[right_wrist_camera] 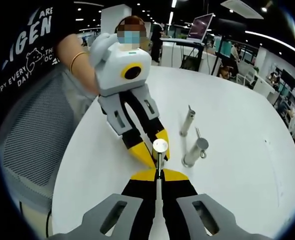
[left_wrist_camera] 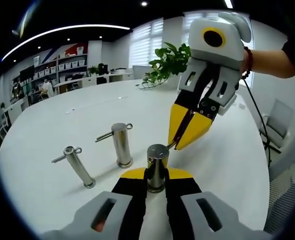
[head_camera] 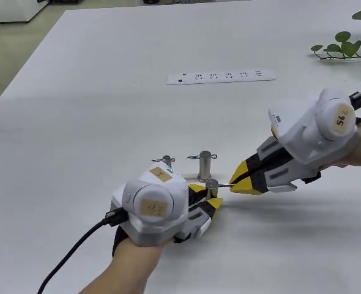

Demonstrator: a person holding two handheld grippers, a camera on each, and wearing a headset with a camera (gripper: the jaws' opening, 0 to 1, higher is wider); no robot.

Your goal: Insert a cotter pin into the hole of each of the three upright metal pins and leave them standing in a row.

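Cotter pin (right_wrist_camera: 159, 161) in the closed yellow tips of the right gripper (head_camera: 232, 184) was a thin wire lying level, and it pointed at the upper part of the nearest metal pin (head_camera: 212, 185). Its free end met that pin just under the flat head. Whether it had entered the hole, I could not tell from any view.

The left gripper (left_wrist_camera: 156, 175) had its jaws set narrow around the lower shaft of the same pin, one on each side, and held it upright on the white table (head_camera: 107, 110). The two grippers faced each other across the pin, with their tips close but apart.

Behind it stood the middle metal pin (left_wrist_camera: 121, 145), with a fitted cotter pin (left_wrist_camera: 106, 135) running through its top and a loop showing at one end. Further to the left stood the far metal pin (left_wrist_camera: 79, 165), which carried its own cotter pin (left_wrist_camera: 63, 156) the same way. All three pins were near one another without touching.

A white power strip (head_camera: 221, 76) lay well back on the table. A leafy plant (head_camera: 349, 43) reached in at the far right corner.
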